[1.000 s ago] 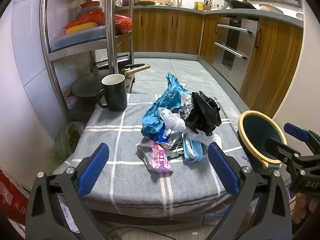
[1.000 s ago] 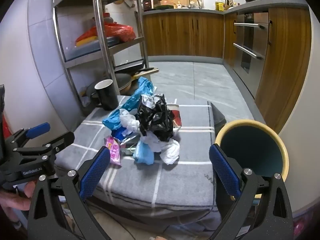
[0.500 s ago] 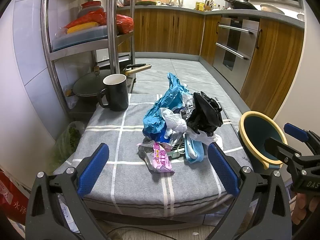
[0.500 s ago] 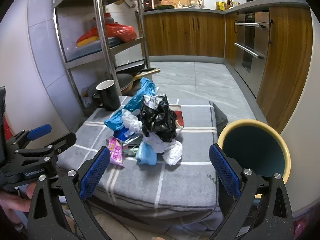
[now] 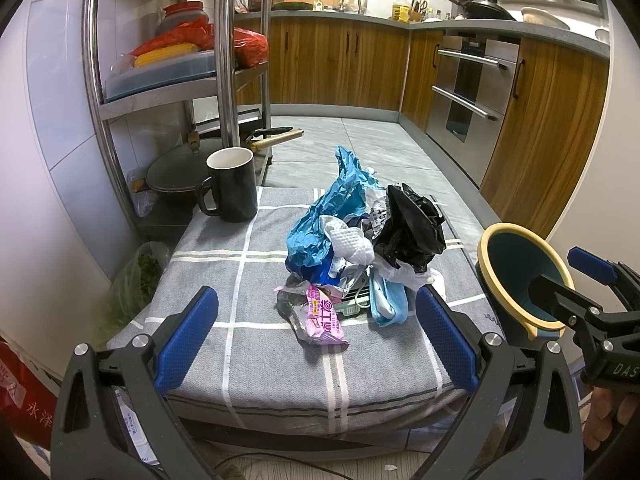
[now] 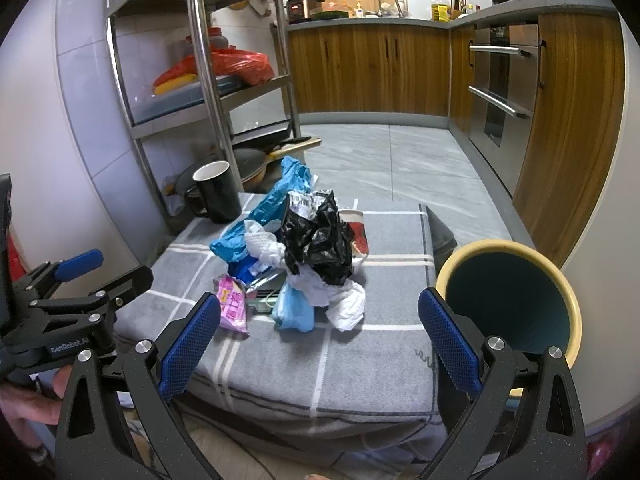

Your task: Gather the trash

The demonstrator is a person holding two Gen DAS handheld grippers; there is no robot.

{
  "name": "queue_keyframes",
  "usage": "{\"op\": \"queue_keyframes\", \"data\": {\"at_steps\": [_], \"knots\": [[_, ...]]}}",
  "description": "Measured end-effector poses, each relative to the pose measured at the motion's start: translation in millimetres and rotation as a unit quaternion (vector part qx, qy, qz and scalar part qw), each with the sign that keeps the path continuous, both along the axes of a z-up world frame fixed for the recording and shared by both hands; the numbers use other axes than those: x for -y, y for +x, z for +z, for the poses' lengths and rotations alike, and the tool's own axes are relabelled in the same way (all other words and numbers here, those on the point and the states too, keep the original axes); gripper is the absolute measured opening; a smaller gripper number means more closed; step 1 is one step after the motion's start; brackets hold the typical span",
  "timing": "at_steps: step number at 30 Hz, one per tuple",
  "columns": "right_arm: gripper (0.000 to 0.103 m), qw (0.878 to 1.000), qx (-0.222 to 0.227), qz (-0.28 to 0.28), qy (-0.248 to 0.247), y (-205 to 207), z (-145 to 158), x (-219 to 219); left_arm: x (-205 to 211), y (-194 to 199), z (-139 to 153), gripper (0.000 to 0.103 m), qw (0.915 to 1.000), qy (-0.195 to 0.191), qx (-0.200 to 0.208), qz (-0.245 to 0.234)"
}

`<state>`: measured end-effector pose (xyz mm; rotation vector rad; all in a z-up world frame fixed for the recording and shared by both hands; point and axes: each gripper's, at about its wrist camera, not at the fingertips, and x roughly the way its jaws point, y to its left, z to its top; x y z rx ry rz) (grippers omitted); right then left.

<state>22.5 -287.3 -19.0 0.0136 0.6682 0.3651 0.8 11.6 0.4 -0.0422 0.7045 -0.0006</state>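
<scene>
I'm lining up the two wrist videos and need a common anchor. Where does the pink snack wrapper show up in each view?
Left wrist: the pink snack wrapper lies centre frame, at the near edge of the trash pile, between the open fingers.
Right wrist: the wrapper sits left of centre, just above the left fingertip.
Shared landmark: the black mug at the cushion's far left corner.

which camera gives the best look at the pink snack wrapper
The left wrist view. There the pink wrapper lies whole at the pile's near edge, print legible. In the right wrist view the wrapper sits partly behind that tool's blue finger pad, seen at a slant.
</scene>
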Motion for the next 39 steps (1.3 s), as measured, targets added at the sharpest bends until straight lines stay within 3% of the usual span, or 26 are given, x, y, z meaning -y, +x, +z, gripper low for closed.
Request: {"op": "queue_keyframes", "data": {"at_steps": [39], "knots": [[0.098,1.000,0.001,0.000,0.001,-0.3,-0.1,-1.2,-6.7,-2.1,-3.7,0.097,1.0000,0.002,-0.002,0.006]]}}
